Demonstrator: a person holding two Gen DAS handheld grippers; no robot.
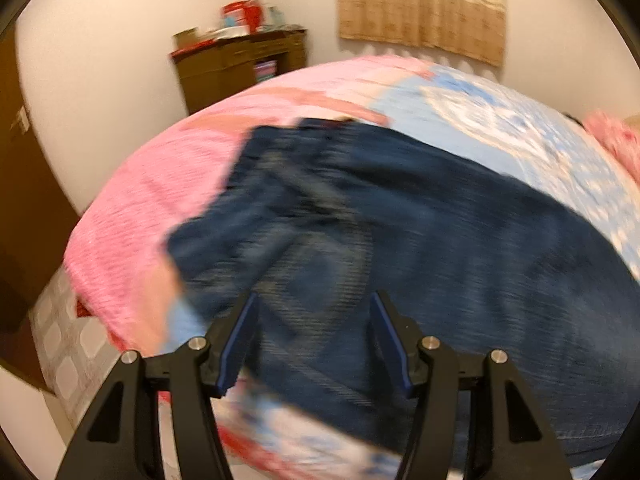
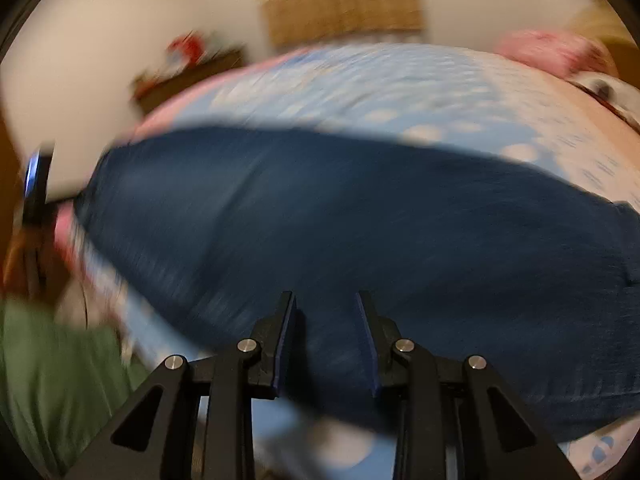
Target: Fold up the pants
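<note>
Dark blue jeans (image 1: 400, 220) lie spread on a bed with a pink and light blue cover (image 1: 160, 184). The left wrist view shows their waistband and back pocket end. My left gripper (image 1: 314, 300) is open and empty just above the jeans near the pocket. In the right wrist view the jeans (image 2: 340, 220) stretch across the bed cover (image 2: 360, 92). My right gripper (image 2: 326, 298) is open and empty above the middle of the jeans. The left gripper (image 2: 36, 184) shows at the far left edge of the right wrist view, blurred. Both views are motion blurred.
A brown wooden cabinet (image 1: 240, 64) with red and white items on top stands against the far wall. A beige curtain (image 1: 420, 4) hangs behind the bed. A pink pillow (image 2: 552, 52) lies at the bed's far right. A green cloth (image 2: 52, 380) shows at the lower left.
</note>
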